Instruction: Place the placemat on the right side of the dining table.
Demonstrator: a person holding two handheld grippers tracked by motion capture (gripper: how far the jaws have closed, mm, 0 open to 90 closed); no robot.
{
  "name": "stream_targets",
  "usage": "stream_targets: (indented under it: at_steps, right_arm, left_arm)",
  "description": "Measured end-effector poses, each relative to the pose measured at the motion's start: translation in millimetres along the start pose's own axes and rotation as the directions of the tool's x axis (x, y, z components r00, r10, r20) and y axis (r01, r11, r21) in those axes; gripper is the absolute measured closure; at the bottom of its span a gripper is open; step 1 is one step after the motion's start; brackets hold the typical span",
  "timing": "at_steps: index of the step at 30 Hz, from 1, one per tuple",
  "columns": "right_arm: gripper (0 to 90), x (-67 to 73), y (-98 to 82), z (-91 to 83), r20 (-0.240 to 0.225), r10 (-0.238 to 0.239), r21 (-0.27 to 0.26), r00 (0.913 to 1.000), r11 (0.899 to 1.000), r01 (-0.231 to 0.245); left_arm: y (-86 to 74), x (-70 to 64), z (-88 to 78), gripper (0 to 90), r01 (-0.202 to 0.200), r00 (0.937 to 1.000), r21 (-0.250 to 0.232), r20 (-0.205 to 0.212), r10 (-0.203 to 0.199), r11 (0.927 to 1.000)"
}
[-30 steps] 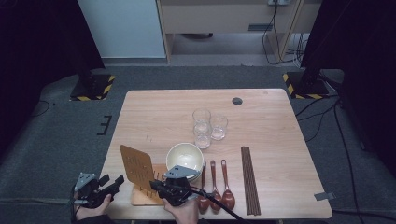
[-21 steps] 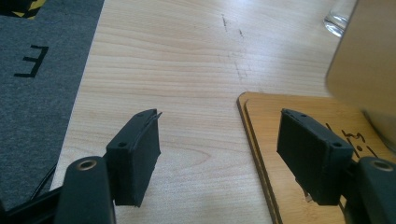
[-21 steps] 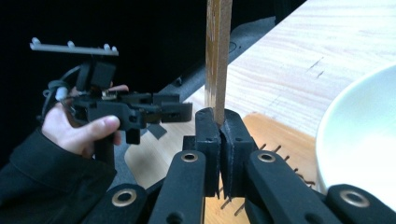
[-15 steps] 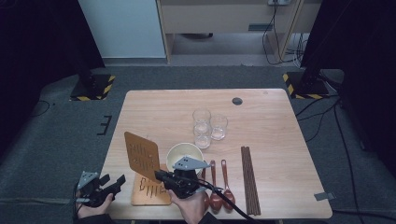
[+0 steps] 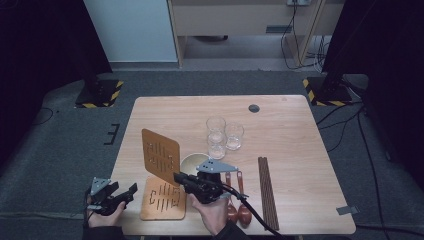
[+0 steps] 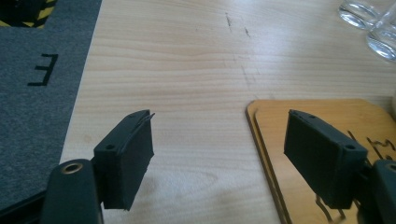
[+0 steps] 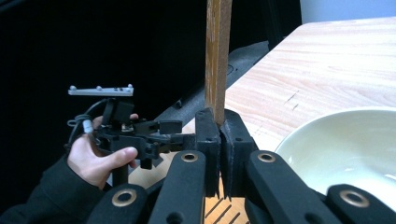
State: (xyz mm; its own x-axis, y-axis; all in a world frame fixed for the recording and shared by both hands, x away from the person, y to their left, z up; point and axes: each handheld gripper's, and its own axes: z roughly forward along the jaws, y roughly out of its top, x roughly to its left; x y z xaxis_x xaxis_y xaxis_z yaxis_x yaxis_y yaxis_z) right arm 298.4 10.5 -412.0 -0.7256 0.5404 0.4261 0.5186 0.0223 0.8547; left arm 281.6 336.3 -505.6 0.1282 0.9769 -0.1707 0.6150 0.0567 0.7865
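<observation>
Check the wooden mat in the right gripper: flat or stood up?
Stood up. The right gripper is shut on the lower edge of one wooden mat, which rises on edge above a second mat lying flat on the table.

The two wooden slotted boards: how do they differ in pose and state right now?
The raised board stands tilted off the table, clamped at its lower edge by the right gripper; the lower board lies flat on the table, with nothing gripping it. The left gripper stands open beside the flat one. Both are orange-brown wood with cut slots.
</observation>
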Motion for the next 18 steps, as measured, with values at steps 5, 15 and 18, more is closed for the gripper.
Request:
stream_targets:
  at_steps: [5,15,18]
  right_arm:
    - [87.6,-5.3,10.6,-9.1,0.005,-0.003,-0.020,1.0000,1.000,0.003]
    - [87.6,-25.4,30.3,-31.1,0.033,-0.009,-0.058,0.9994,0.998,0.011]
    - [87.6,-31.4,34.0,-35.6,0.041,-0.010,-0.061,0.9991,0.998,0.013]
  left_arm:
    - [4.8,-1.4,7.8,20.8,-0.020,0.9998,0.010,-0.008,0.020,0.9998]
    - [17.8,-10.6,21.3,18.8,-0.035,0.9994,0.014,-0.008,0.035,0.9993]
    - [20.6,-13.7,24.9,18.6,-0.039,0.9992,0.016,-0.005,0.039,0.9991]
